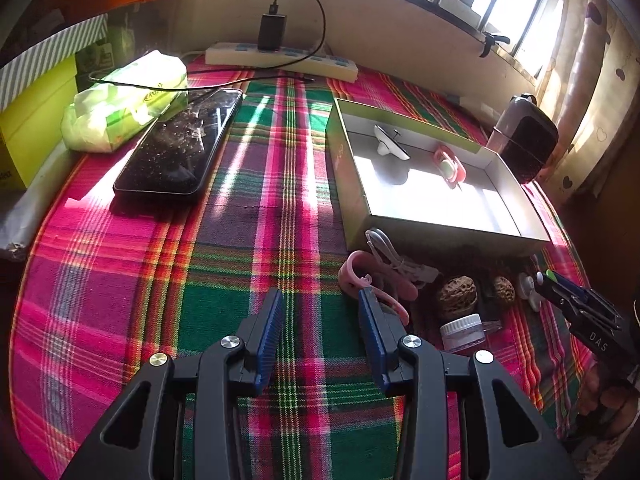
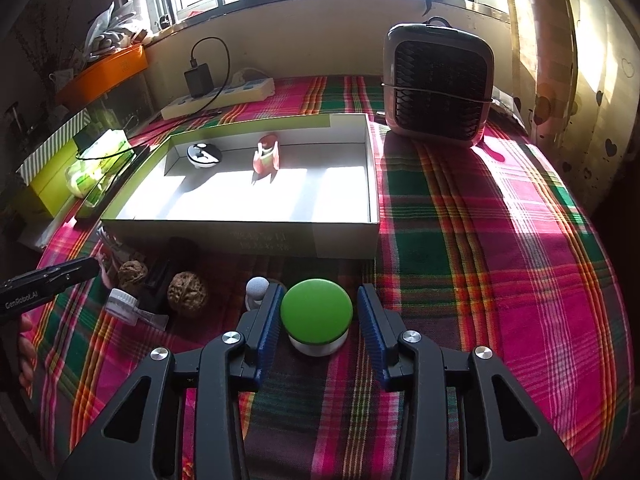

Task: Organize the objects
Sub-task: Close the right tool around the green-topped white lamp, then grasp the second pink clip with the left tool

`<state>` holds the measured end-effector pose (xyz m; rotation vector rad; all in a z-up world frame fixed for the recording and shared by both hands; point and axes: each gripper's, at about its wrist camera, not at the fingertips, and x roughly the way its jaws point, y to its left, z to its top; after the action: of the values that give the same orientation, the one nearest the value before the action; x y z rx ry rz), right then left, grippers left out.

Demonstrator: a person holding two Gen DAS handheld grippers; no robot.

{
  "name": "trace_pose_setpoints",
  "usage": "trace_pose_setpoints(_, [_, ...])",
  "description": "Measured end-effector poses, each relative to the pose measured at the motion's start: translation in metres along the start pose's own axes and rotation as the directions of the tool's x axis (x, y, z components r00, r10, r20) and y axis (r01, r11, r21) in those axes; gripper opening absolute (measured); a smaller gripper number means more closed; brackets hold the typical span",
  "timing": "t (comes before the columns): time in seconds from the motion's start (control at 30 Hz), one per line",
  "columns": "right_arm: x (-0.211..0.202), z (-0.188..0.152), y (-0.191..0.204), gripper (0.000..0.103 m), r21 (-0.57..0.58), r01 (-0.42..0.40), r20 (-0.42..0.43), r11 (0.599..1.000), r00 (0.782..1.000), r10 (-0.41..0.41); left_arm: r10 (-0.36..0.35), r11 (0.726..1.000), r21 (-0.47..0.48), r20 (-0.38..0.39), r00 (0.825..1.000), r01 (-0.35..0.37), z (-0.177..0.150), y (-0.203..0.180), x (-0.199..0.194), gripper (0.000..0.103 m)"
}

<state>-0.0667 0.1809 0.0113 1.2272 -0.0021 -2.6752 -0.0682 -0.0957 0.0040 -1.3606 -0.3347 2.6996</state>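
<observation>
A shallow white box (image 2: pixel 240 236) (image 1: pixel 452 228) stands on the plaid cloth and holds a white-and-black round gadget (image 2: pixel 205 155) (image 1: pixel 390 142) and a pink clip (image 2: pixel 267 155) (image 1: pixel 450 164). My right gripper (image 2: pixel 319 312) is open, its fingers on either side of a green-topped white jar (image 2: pixel 317 317), not closed on it. My left gripper (image 1: pixel 321 316) is open and empty; its right finger is beside pink hooks (image 1: pixel 360 276). In front of the box lie two walnuts (image 2: pixel 187 293) (image 1: pixel 457 297), a small clear jar (image 1: pixel 464 332) (image 2: pixel 120 302), a white cable (image 1: pixel 384 248) and a small white ball-topped piece (image 2: pixel 256 288).
A black phone (image 1: pixel 180 146) and a green tissue pack (image 1: pixel 124 104) lie at the left. A power strip with a black charger (image 1: pixel 276 54) (image 2: pixel 216 94) lies along the back wall. A dark mini fan (image 2: pixel 438 84) (image 1: pixel 526 136) stands at the back right.
</observation>
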Motion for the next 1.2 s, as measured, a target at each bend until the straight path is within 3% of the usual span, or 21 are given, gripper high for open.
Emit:
trace_pose_setpoints(0.37, [-0.001,-0.001,-0.002,0.035,0.005,-0.004,0.005,1.0,1.0,0.004,-0.054,0.998,0.043,-0.002,0.999,0.054,-0.001,-0.023,-0.004,0.037])
trace_pose_setpoints(0.7, [-0.001,-0.001,-0.002,0.035,0.008,-0.01,0.006,1.0,1.0,0.01,0.017,0.997,0.08,-0.016,1.0,-0.016,-0.002,-0.031,0.0,0.037])
trace_pose_setpoints(1.2, [0.001,-0.003,-0.002,0.035,0.012,-0.025,0.002,1.0,1.0,0.025,0.134,0.991,0.028,-0.007,0.991,-0.133,-0.002,0.007,-0.007,0.037])
